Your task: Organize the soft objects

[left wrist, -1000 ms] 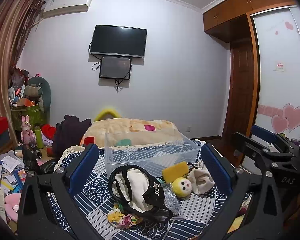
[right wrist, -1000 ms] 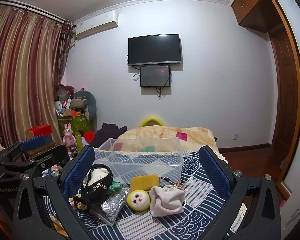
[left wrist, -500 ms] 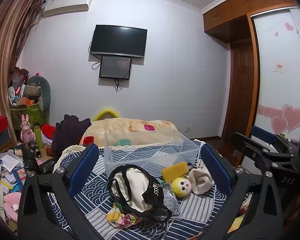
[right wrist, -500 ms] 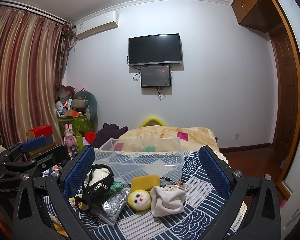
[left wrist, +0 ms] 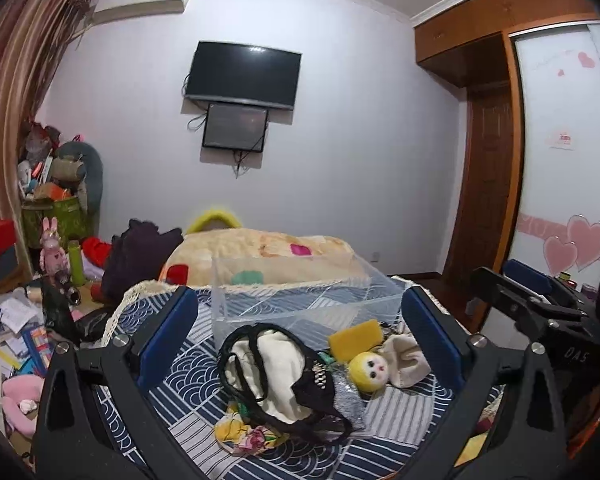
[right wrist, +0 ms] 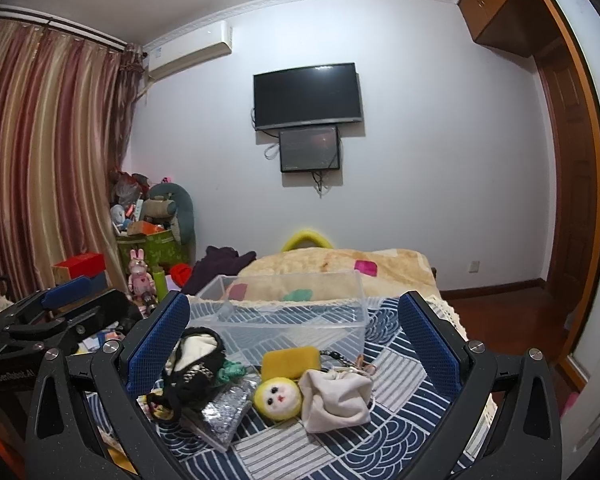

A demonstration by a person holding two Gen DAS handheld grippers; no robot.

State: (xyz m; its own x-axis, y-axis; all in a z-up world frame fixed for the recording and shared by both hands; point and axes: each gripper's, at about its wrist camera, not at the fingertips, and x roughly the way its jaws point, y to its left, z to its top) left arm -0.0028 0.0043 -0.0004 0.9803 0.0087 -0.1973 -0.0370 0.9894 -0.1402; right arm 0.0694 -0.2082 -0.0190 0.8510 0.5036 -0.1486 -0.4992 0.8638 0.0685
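A pile of soft things lies on the blue patterned bedspread (right wrist: pixel 396 364): a yellow sponge (right wrist: pixel 290 360), a yellow-headed doll (right wrist: pixel 278 395), a beige cloth pouch (right wrist: pixel 336 398), a black-and-cream bag (right wrist: pixel 192 364) and a silver sequin pouch (right wrist: pixel 220 410). A clear plastic bin (right wrist: pixel 284 312) stands just behind them. My right gripper (right wrist: pixel 296 332) is open and empty above the pile. My left gripper (left wrist: pixel 300 328) is open and empty too, over the bag (left wrist: pixel 272 372), the doll (left wrist: pixel 369 370) and the sponge (left wrist: pixel 356 338), with the bin (left wrist: pixel 304 300) behind.
A beige patched blanket (right wrist: pixel 340 264) lies behind the bin. Clutter, toys and boxes (left wrist: pixel 40 280) fill the floor at the left by the curtain. A wardrobe and door (left wrist: pixel 500 160) stand at the right. A small floral cloth (left wrist: pixel 248 434) lies at the pile's near edge.
Both views have shifted only slightly. The objects on the bed have not moved and both grippers stay open.
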